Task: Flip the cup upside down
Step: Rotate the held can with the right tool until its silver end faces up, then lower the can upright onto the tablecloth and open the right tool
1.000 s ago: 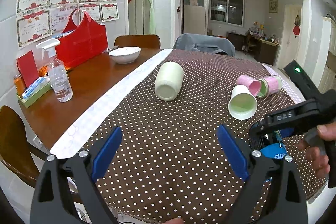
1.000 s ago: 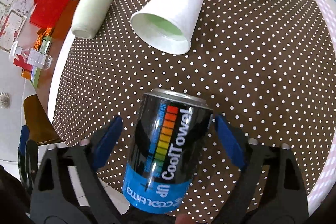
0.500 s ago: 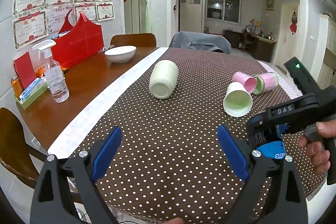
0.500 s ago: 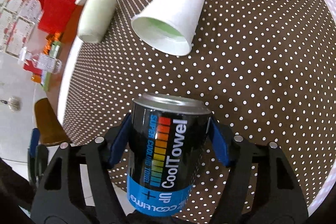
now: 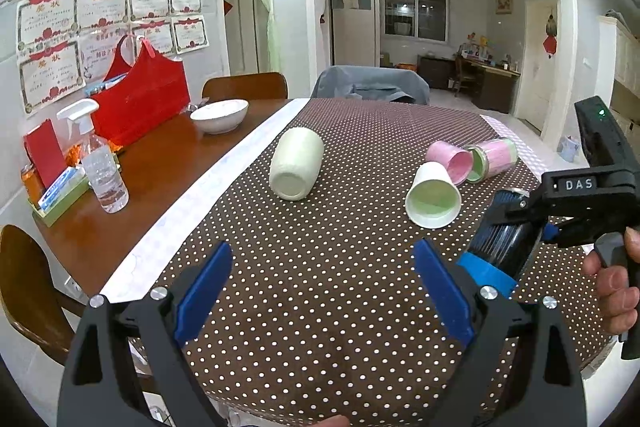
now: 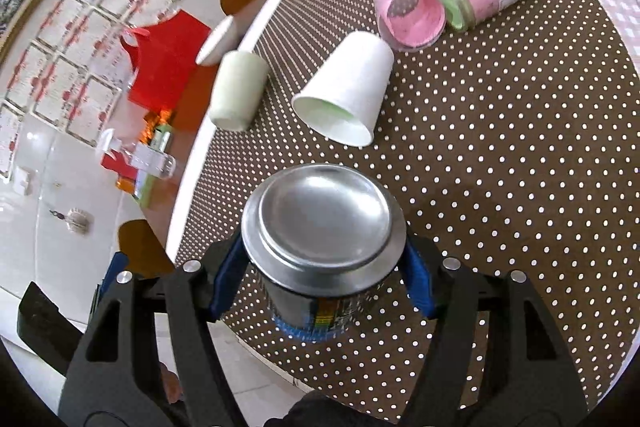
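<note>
Right gripper (image 6: 325, 285) clamps its blue pads on the cup (image 6: 320, 239), a black cylindrical metal can-shaped one with a rainbow label, blue band and shiny concave silver end facing the camera, held above the near edge of the brown polka-dot tablecloth (image 6: 500, 155). Left gripper (image 5: 324, 287) hangs spread wide, holding nothing. White paper cup (image 5: 433, 195), pink cup (image 5: 450, 162) and ribbed pale-green cup (image 5: 297, 163) lie on their sides.

On the tablecloth (image 5: 320, 267), the ribbed cup (image 5: 297, 163) lies on its side to the left, the paper cup (image 5: 433, 195) to its right. Behind the paper cup lie a small cup (image 5: 450, 161) and a jar (image 5: 494, 159), apparently touching mouth to mouth. The can (image 6: 320, 239) sits nearest, between the right gripper (image 6: 320, 279) fingers.
</note>
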